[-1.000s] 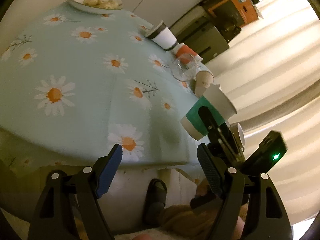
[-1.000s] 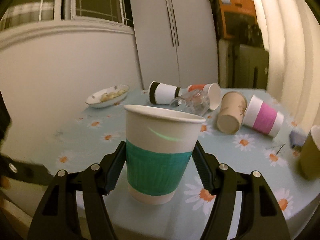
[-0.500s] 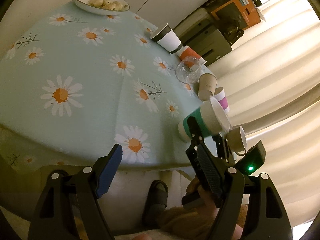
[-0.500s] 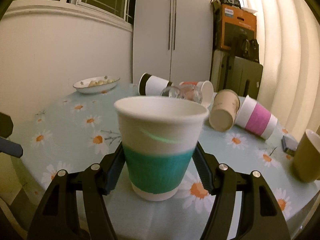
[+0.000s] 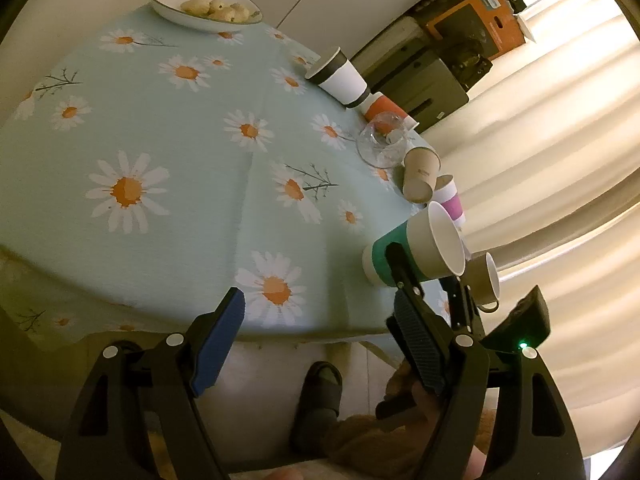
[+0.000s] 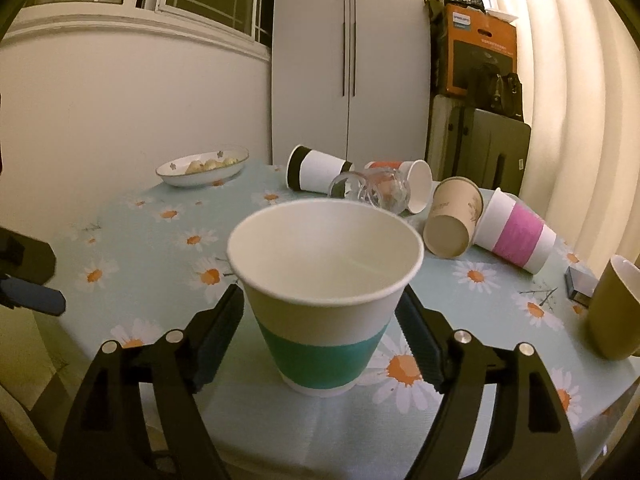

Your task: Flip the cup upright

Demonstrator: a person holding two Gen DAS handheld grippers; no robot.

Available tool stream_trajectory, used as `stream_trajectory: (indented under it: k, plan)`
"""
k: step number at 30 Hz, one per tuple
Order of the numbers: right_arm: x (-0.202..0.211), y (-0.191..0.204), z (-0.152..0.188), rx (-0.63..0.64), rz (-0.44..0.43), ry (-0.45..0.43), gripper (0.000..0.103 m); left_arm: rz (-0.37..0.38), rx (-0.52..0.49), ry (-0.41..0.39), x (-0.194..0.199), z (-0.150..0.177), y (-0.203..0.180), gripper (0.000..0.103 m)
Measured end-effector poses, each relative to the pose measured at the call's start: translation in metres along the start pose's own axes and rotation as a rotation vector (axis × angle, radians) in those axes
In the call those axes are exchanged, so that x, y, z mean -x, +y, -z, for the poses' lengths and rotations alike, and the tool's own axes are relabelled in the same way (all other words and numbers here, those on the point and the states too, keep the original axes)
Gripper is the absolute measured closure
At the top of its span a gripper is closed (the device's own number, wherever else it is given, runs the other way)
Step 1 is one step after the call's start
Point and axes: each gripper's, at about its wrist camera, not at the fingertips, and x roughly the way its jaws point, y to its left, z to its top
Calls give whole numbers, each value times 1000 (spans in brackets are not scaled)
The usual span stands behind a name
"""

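A white paper cup with a teal band stands upright on the daisy tablecloth, mouth up and empty. My right gripper has its jaws on both sides of the teal band, close to the cup wall. In the left wrist view the same cup sits near the table's right edge with the right gripper's fingers around it. My left gripper is open and empty, below the table's front edge.
Several cups lie on their sides at the back: a black-banded cup, an orange one, a tan one, a pink-banded one, and a glass. An olive mug stands right. A bowl of food sits far left.
The right gripper has lowered the teal cup and the view now looks down into its mouth. The left gripper has drawn back a little from the table.
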Motion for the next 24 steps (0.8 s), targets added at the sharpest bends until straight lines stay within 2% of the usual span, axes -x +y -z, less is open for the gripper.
stream_trajectory:
  k: [1,6,14,15,16,17,21,24]
  plan:
    - [4,0,-1,-6,6,-8,15,-1,1,-2,1,0,1,28]
    - [19,-3,-7,-13,2,-24,12,-9,5,-13,3,1,4,28]
    - [69,-12,-24,-44,-24,-91,9,-11,-9,-59,14,4,1,28]
    - [77,-14,-26,-47,-28,-104,7,-9,-13,-66,16,4,1,25]
    - [87,-16,-29,-53,-32,-120,7,-9,-17,-72,17,5,0,16]
    - [98,-19,-32,-61,-36,-135,7,-11,-24,-80,19,6,-1,15]
    - [129,-27,-40,-77,-57,-166,5,-43,-87,-118,24,9,-13,14]
    - [148,-37,-44,-72,-76,-154,5,-57,-146,-174,32,15,-26,13]
